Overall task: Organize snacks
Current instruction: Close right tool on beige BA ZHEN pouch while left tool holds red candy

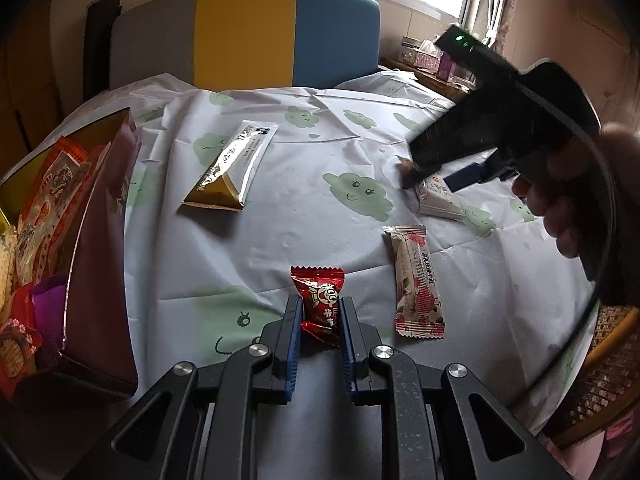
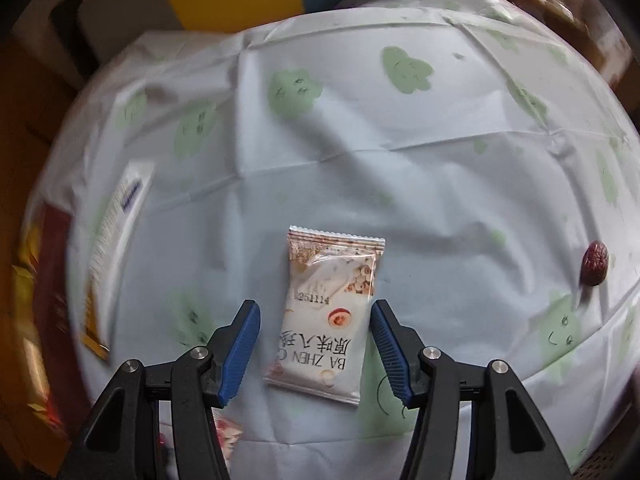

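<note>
A: What is held by the left gripper (image 1: pixel 320 312)?

B: A red wrapped candy (image 1: pixel 321 303) is clamped between its narrowly set pads, just above the cloth-covered worktop (image 1: pixel 320 168). The dark red box (image 1: pixel 96 248), already loaded with snacks, is seen close by on the left.

A: And the right gripper (image 2: pixel 316 320)?

B: Its jaws are held apart around a white cake packet (image 2: pixel 328 320) lying flat on the cloth; no contact by the pads is seen.

A: So which step is in hand?

B: Collection, it is judged. Closure on the packet is called for next, then carriage of both items to the box. A long sachet (image 1: pixel 228 168), a pink bar (image 1: pixel 416 280) and a red date (image 2: pixel 595 263) remain loose.
</note>
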`<action>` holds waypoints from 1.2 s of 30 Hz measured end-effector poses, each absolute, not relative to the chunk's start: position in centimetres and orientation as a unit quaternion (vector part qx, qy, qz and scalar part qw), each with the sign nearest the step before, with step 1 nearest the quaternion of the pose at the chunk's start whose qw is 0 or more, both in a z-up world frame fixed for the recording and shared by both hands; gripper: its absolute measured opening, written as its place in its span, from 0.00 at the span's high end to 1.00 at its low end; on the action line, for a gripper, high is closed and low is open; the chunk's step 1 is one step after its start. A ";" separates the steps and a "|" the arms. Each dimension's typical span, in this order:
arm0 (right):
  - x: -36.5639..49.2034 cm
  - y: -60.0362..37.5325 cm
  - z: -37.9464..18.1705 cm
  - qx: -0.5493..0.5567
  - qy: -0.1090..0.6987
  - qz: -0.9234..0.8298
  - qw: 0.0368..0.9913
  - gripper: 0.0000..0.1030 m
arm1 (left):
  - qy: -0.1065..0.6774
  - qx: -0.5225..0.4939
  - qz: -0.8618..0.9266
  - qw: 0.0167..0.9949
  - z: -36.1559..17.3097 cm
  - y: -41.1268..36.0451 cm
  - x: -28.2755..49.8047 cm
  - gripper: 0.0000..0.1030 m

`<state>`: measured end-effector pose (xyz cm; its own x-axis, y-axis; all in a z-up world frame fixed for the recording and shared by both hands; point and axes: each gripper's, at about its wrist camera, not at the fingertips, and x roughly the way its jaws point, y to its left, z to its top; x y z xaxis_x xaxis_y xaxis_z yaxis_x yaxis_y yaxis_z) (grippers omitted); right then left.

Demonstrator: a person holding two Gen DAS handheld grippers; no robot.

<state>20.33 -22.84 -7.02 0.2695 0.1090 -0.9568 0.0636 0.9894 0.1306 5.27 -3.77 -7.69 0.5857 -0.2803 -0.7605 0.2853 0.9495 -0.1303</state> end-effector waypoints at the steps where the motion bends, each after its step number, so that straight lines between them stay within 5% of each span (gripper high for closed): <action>1: 20.2 -22.2 -7.0 0.036 0.603 0.008 0.797 0.60 | 0.426 0.001 -0.159 0.890 -7.7 -3.7 5.3 0.82; 7: 19.9 -21.4 -6.6 -0.081 0.594 0.074 0.797 0.60 | 0.423 0.002 -0.155 0.893 -7.7 -3.9 5.2 0.82; 36: 18.1 -21.5 -7.5 -0.122 0.564 0.126 0.807 0.58 | 0.417 0.026 -0.150 0.896 -6.0 -4.8 4.8 0.83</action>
